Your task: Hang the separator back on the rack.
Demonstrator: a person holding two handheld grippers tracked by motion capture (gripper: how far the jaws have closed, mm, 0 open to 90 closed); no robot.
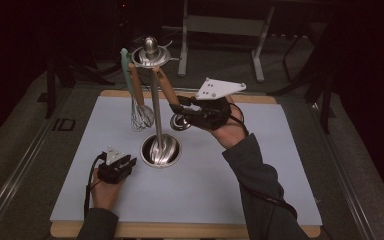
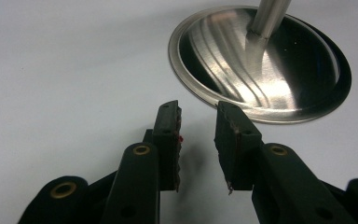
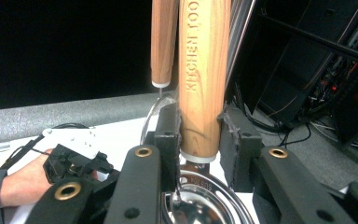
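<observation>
The right gripper point(image 1: 187, 106) holds the wooden-handled steel ladle point(image 1: 171, 95) near the lower end of its handle, just above the bowl. In the right gripper view the jaws are closed on the light brown handle point(image 3: 200, 79), which carries engraved letters and rises straight up between the two black pads. The handle's long axis runs from the jaws up to the round top disc point(image 1: 151, 56) of the polished steel utensil stand point(image 1: 157, 105); the ladle leans away from the stand's thin pole. So the top of the handle, at the disc, is where I judge the next move must work, lifting off or hooking on.

A wire whisk with a wooden handle point(image 1: 139, 107) and a pale green spatula point(image 1: 126, 67) hang beside it.

The left gripper point(image 1: 119, 164) rests low on the matte white board point(image 1: 230, 190), near the shiny dish-shaped base point(image 2: 261, 65). Its jaws stand narrowly apart and hold nothing. The right hand is clearly nearer to the ladle.
</observation>
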